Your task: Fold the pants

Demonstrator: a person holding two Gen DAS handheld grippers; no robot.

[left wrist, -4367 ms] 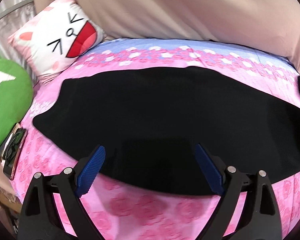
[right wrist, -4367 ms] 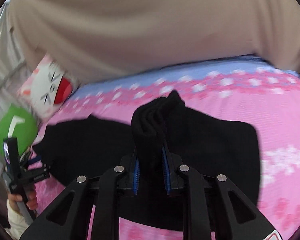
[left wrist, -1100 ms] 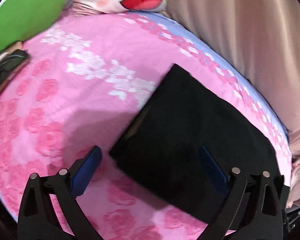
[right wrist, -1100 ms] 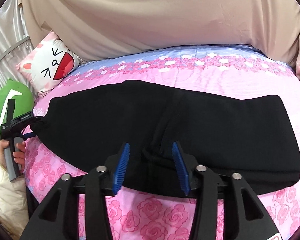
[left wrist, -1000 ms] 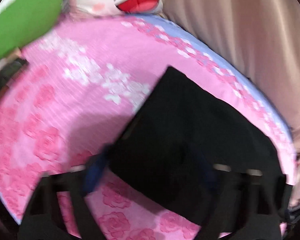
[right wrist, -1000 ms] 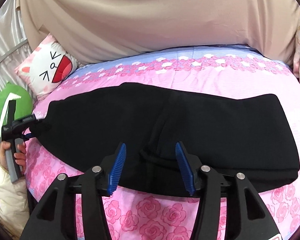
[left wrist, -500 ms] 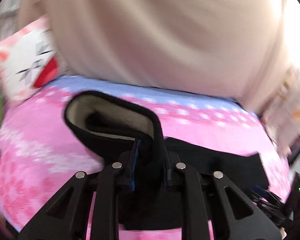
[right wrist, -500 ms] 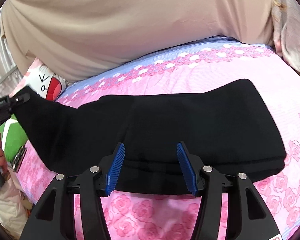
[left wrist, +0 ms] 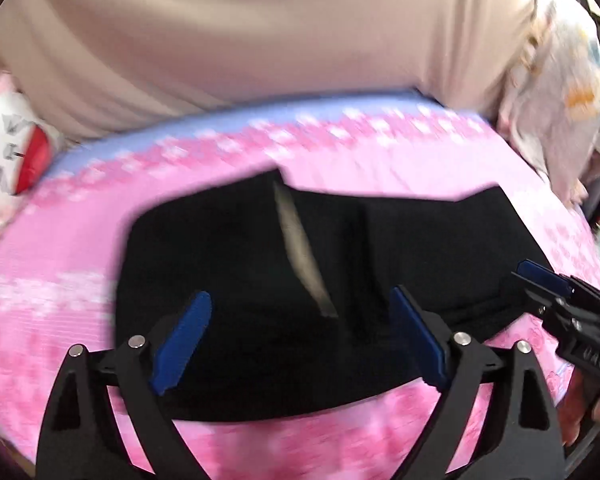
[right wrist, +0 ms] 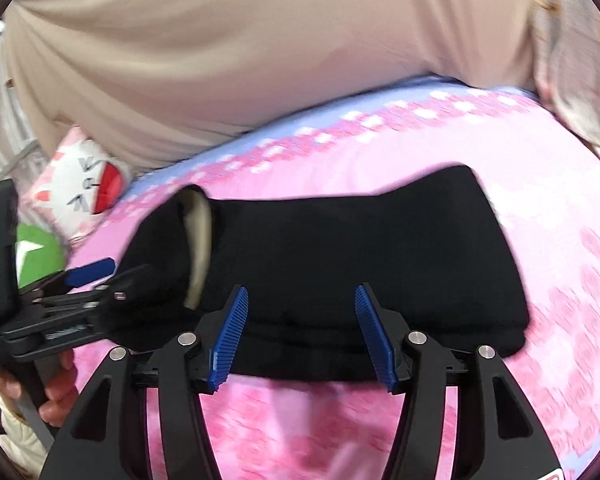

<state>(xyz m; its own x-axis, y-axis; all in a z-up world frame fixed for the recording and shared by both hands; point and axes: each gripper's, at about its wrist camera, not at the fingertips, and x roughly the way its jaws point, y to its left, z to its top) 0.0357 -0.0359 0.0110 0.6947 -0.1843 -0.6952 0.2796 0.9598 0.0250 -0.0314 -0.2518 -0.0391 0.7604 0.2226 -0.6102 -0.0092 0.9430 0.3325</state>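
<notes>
Pink rose-print bed (left wrist: 52,264) carries folded black fleece-lined pants (right wrist: 360,256); my left gripper (left wrist: 300,340) and right gripper (right wrist: 302,336) hover released, fold laid.

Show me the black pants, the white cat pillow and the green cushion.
black pants (right wrist: 380,248), right wrist view, middle of the cloth.
white cat pillow (right wrist: 80,184), right wrist view, its face.
green cushion (right wrist: 40,256), right wrist view, its front.

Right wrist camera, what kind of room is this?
Probably a bedroom: the black pants lie on a bed with a pink floral sheet, a cat-face pillow at its head, beige curtain behind.
</notes>
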